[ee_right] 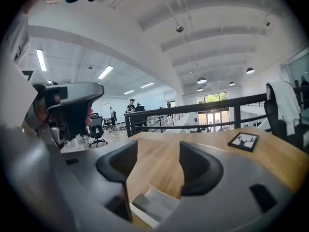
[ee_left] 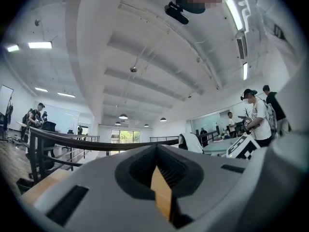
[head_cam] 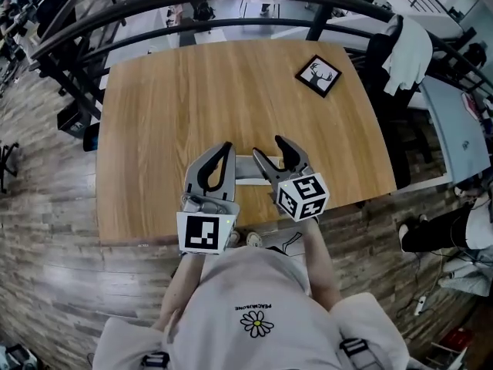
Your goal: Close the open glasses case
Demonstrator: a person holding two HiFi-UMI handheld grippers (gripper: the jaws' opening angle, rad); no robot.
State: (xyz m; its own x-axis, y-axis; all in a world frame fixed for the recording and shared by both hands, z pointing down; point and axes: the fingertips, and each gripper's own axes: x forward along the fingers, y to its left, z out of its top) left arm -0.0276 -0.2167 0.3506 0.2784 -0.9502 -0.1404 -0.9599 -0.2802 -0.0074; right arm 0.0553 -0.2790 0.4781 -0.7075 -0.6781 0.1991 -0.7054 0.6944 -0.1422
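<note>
Right fingers [ee_right: 200, 168] are spread wide apart, nothing pinched between them, just bare wood showing through the gap. I've got the right gripper [ee_right: 158, 149] low over the near end of the worktop [ee_right: 270, 153]. There's the glasses case [ee_right: 154, 204], sitting right under that gap, tucked in close to the gripper body: a white rim around a grey hollow facing up, so it reads as open to me. No pad is touching it. Over on the other side, the left fingers [ee_left: 96, 178] are together, tips meeting, only a thin sliver of wood visible in the hollow behind them, and they hold nothing. From the head view, the left gripper [head_cam: 226, 146] and the right gripper [head_cam: 268, 148] sit side by side near the front edge. The glasses case [head_cam: 245, 172] lies flat on the wood between them, a pale strip just beside both. The two marker cubes, left [head_cam: 205, 233] and right [head_cam: 303, 196], hang out past the worktop [head_cam: 231, 91] edge towards me. Further out, a small picture frame [head_cam: 318, 75] with a deer on it lies near the far right corner, well apart from the case. Beyond that, a dark railing [head_cam: 231, 2] curves round the far side, and a chair draped in a white garment [head_cam: 404, 48] stands off to the right.
</note>
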